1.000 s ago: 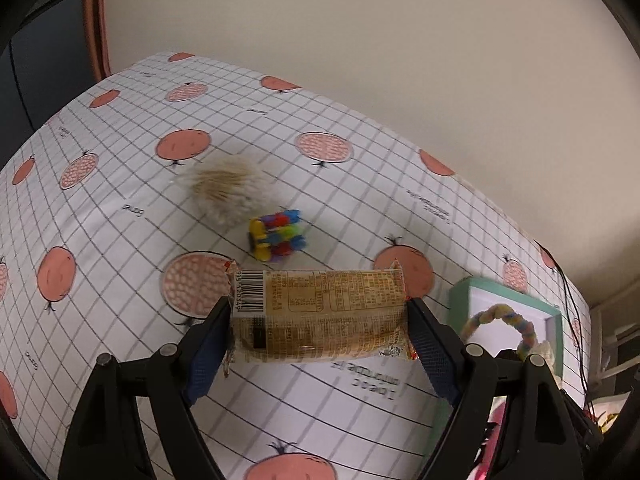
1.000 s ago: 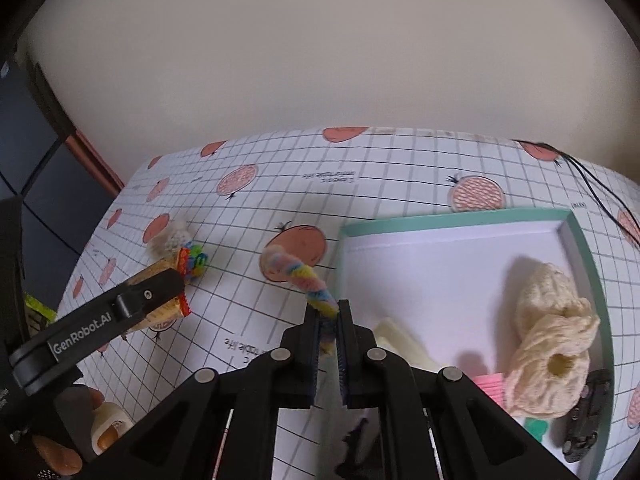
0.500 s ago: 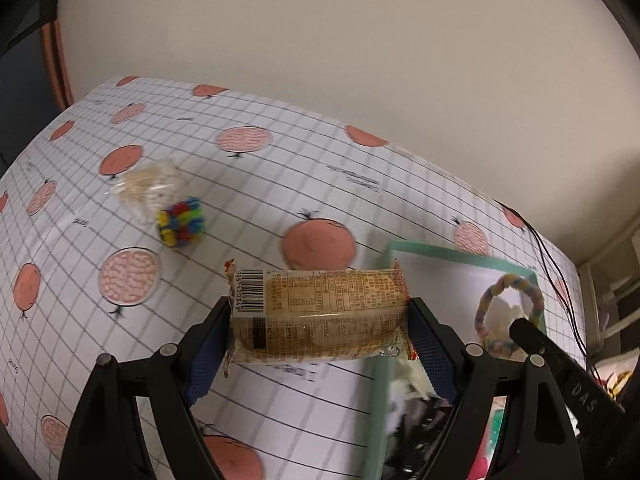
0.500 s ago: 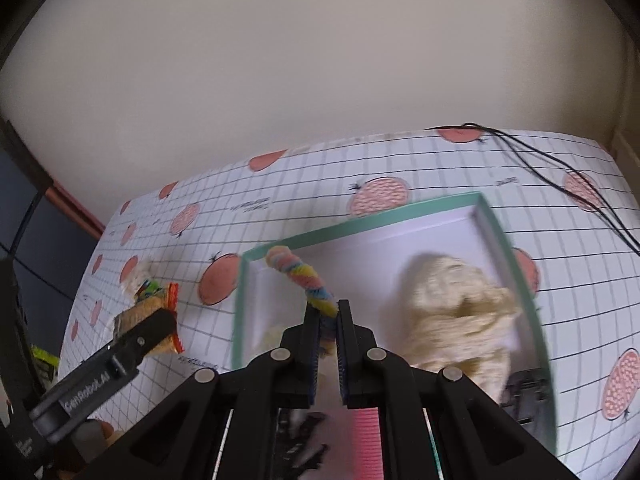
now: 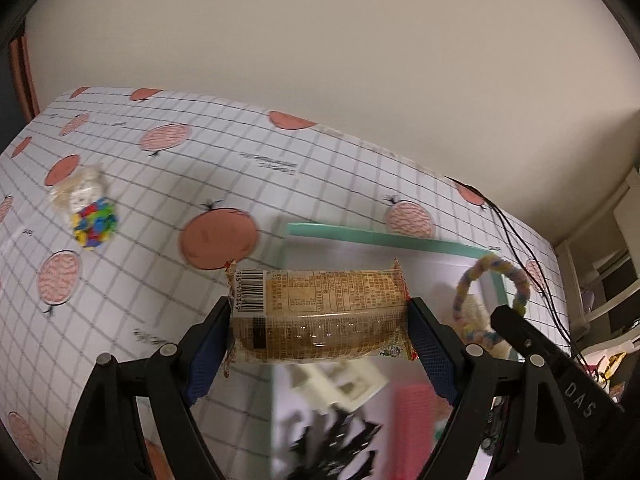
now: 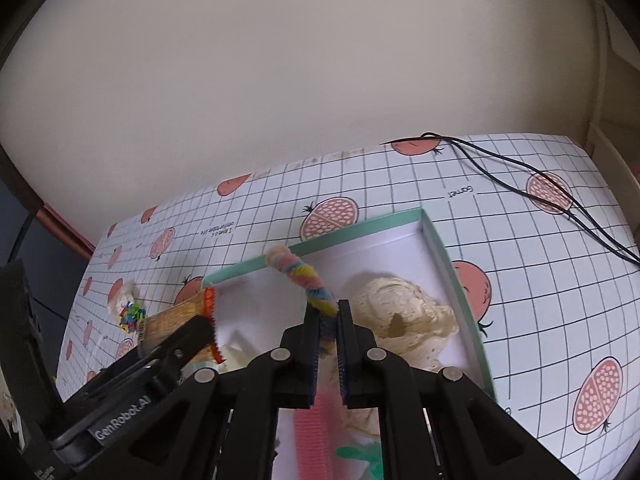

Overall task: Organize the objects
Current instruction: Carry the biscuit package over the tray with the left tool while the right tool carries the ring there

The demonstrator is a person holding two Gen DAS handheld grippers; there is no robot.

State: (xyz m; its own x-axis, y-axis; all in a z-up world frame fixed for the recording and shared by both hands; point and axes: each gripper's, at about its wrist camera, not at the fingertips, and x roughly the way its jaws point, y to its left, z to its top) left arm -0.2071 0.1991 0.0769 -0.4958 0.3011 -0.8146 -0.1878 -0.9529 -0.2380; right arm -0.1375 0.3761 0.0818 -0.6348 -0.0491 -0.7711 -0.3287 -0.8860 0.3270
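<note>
a: two items are held at once. nearest, the left gripper [image 5: 320,320] is clamped end to end on the snack packet [image 5: 320,308], barcode side up, and the packet is carried above the near left part of the green-rimmed box [image 5: 384,236]. how should the drop be made?

b: it should be lowered before release. below it a cream plastic piece [image 5: 344,380], something black [image 5: 336,448] and a pink item [image 5: 416,404] are seen, all blurred, so a bare patch of the white floor should be picked, likely nearer the far rim.

a: and the right gripper [image 6: 329,336]?

b: its fingers are closed on the pastel rope ring [image 6: 304,276], pinched at its lower arc, with the rest standing up over the middle of the box. beyond it the cream knitted bundle [image 6: 400,312] is lying against the right wall, so the ring can be laid in the bare floor to the left of it.

a: could the two collide?

b: it is judged possible; the packet's red crimped end is seen just beside the right gripper's path, so one release should be made at a time.

a: anything farther out?

b: on the patterned cloth [image 5: 240,184], well apart from the box, a pale fluffy toy [image 5: 80,192] and a multicoloured block cluster [image 5: 94,224] are left touching each other. those are not yet sorted. a black cable [image 6: 520,176] is lying toward the far right and should be avoided.
</note>
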